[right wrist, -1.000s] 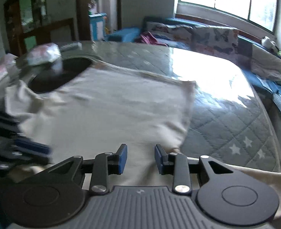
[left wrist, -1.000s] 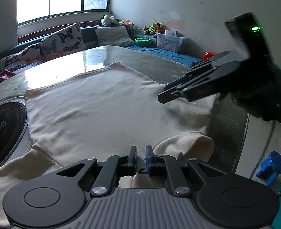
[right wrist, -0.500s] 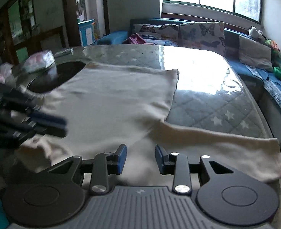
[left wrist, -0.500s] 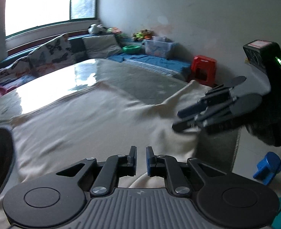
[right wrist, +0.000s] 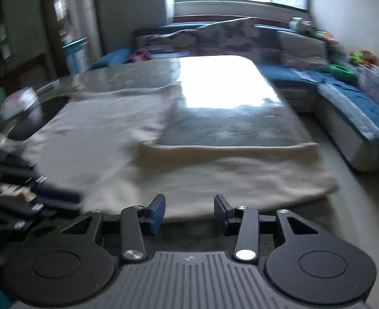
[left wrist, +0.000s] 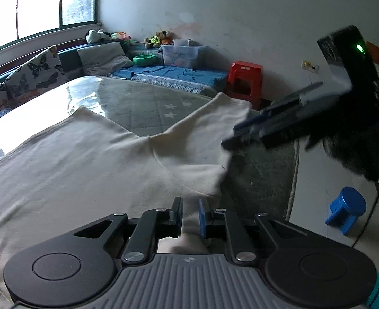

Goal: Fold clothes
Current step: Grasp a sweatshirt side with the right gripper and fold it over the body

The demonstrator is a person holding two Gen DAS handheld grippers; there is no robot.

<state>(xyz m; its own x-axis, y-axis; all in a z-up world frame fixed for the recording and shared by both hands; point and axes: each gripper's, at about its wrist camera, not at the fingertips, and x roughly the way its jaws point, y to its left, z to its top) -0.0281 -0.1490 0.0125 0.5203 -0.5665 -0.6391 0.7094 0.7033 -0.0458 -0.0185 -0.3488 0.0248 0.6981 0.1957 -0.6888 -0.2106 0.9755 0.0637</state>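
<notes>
A cream long-sleeved garment lies spread on the grey quilted table, one sleeve stretched toward the far right edge. My left gripper is shut on a fold of the garment at its near edge. My right gripper is open and empty, just off the garment's near edge; it also shows in the left wrist view, beside the sleeve. The right wrist view is blurred.
A red stool and a blue stool stand on the floor right of the table. A sofa with butterfly cushions and blue bedding line the back. A dark round inset sits at the table's left.
My right gripper has opened wider and pulled back off the garment. The sleeve now lies stretched out flat to the right. My left gripper stays shut on the cloth.
</notes>
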